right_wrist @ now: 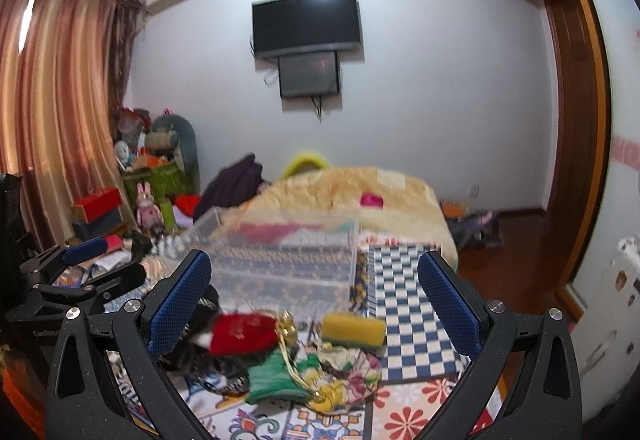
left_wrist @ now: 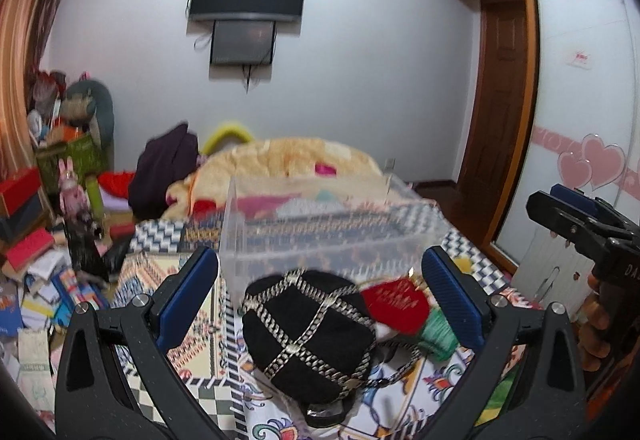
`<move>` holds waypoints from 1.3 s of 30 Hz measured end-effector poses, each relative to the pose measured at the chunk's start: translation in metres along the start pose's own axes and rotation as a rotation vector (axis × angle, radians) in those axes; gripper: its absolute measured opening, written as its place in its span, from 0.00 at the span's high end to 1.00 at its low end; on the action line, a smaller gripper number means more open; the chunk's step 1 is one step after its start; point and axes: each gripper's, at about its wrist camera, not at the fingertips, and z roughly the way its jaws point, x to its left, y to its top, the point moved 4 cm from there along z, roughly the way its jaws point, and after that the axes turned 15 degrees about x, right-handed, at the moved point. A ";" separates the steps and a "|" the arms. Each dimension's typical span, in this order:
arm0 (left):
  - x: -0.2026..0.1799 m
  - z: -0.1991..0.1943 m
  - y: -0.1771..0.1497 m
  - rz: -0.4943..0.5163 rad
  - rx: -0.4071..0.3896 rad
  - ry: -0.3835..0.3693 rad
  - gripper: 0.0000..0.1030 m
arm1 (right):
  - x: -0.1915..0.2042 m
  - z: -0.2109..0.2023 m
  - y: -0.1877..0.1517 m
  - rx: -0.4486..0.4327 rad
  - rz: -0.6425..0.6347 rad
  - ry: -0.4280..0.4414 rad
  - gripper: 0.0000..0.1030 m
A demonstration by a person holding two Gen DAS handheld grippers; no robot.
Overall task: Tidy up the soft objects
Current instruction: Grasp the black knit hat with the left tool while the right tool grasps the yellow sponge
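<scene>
In the left wrist view my left gripper (left_wrist: 320,292) is open, above a black cap with silver chains (left_wrist: 308,336) on the patterned bedspread. A red pouch (left_wrist: 396,306) and a green pouch (left_wrist: 436,332) lie right of it. A clear plastic box (left_wrist: 332,228) stands just beyond. In the right wrist view my right gripper (right_wrist: 316,300) is open and empty over the red pouch (right_wrist: 244,332), green pouch (right_wrist: 276,376), a yellow sponge (right_wrist: 354,328) and a floral cloth (right_wrist: 352,368). The clear box (right_wrist: 280,252) is beyond. Each gripper shows in the other's view: right (left_wrist: 576,215), left (right_wrist: 80,264).
A cream blanket (left_wrist: 296,159) and a dark garment (left_wrist: 164,167) lie at the far end of the bed. Boxes, books and plush toys (left_wrist: 52,199) crowd the floor at left. A wardrobe (left_wrist: 580,79) and a wooden door (left_wrist: 500,99) stand at right.
</scene>
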 end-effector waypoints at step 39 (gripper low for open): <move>0.031 0.062 -0.027 -0.048 0.116 -0.011 0.82 | -0.040 0.100 -0.039 0.347 0.122 0.002 0.39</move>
